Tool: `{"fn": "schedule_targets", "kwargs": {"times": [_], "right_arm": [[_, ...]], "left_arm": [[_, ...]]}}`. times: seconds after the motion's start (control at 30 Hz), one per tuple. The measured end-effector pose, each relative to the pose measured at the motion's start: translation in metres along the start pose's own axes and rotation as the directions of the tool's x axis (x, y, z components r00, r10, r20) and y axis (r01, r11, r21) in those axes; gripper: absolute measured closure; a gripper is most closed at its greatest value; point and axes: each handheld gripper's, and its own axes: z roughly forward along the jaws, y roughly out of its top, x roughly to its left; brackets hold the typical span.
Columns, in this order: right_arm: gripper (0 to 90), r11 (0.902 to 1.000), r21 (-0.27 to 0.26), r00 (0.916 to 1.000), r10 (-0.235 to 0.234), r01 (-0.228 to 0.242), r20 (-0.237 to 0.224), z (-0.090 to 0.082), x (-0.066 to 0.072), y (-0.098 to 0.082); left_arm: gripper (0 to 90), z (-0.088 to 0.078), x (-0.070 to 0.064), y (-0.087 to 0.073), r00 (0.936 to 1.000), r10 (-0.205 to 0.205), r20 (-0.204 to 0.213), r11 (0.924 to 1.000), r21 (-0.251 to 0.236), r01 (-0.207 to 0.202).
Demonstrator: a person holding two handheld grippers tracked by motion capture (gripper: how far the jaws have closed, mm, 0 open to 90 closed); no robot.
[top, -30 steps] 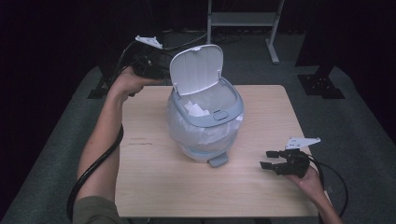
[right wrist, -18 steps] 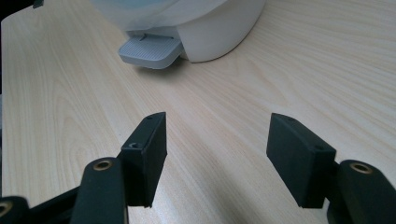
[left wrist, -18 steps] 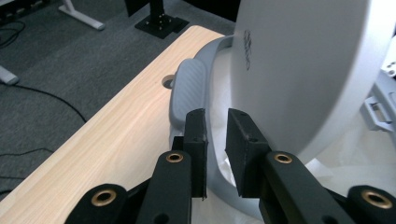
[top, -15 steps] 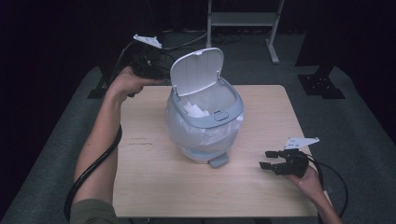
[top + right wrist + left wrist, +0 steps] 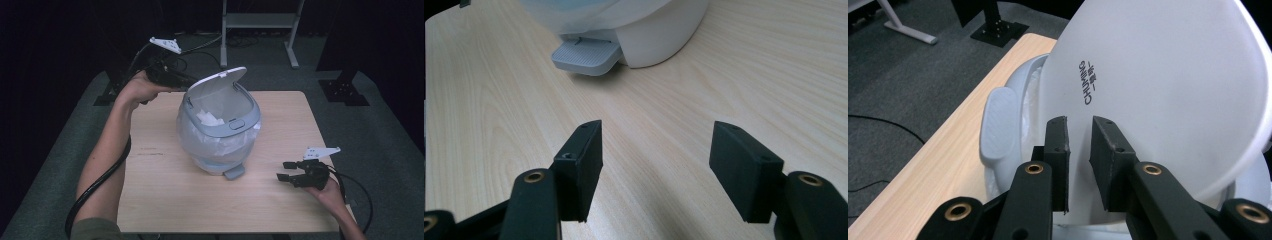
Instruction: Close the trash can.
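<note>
bin table centre, lid raised | left gripper nearly pressed together, empty, behind lid at bin's 11 o'clock, nearer | right gripper spread, 4 o'clock, apart

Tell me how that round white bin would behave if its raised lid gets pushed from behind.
The bin looks like thin plastic with just a bag and crumpled paper inside, so probably light and apt to slide on the smooth table. Its bulging body on a narrower base may tip. The lid would likely swing shut first.
</note>
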Motion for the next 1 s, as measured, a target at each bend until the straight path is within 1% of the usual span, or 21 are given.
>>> {"fn": "schedule_targets", "kwargs": {"times": [0.3,0.37,0.57,0.67,0.8,1.0], "right_arm": [[36.8,1.0,0.003,1.0,-0.002,0.002,-0.001,0.0,0.0,0.0],[36.8,1.0,0.002,1.0,-0.001,0.001,0.0,0.0,0.0,0.001],[36.8,1.0,0.003,1.0,0.001,-0.001,-0.002,0.0,0.0,0.0],[36.8,1.0,0.002,1.0,-0.002,0.002,-0.002,0.001,0.0,0.001],[36.8,1.0,0.0,1.0,0.002,-0.002,-0.004,0.001,0.0,0.001],[36.8,1.0,-0.003,1.0,-0.008,0.008,-0.003,0.001,0.0,0.001]], "left_arm": [[75.2,0.008,-0.012,0.005,0.9994,0.027,0.022,0.9994,0.022,-0.027],[74.5,0.009,-0.014,0.005,0.9992,0.035,0.02,0.999,0.026,-0.036],[73.3,0.012,-0.018,0.006,0.999,0.036,0.024,0.9987,0.034,-0.037],[72.3,0.014,-0.021,0.006,0.9987,0.043,0.025,0.9981,0.042,-0.044],[71.3,0.016,-0.025,0.007,0.9978,0.059,0.031,0.9968,0.053,-0.06],[69.4,0.02,-0.033,0.012,0.9963,0.078,0.036,0.9946,0.066,-0.081]]}}
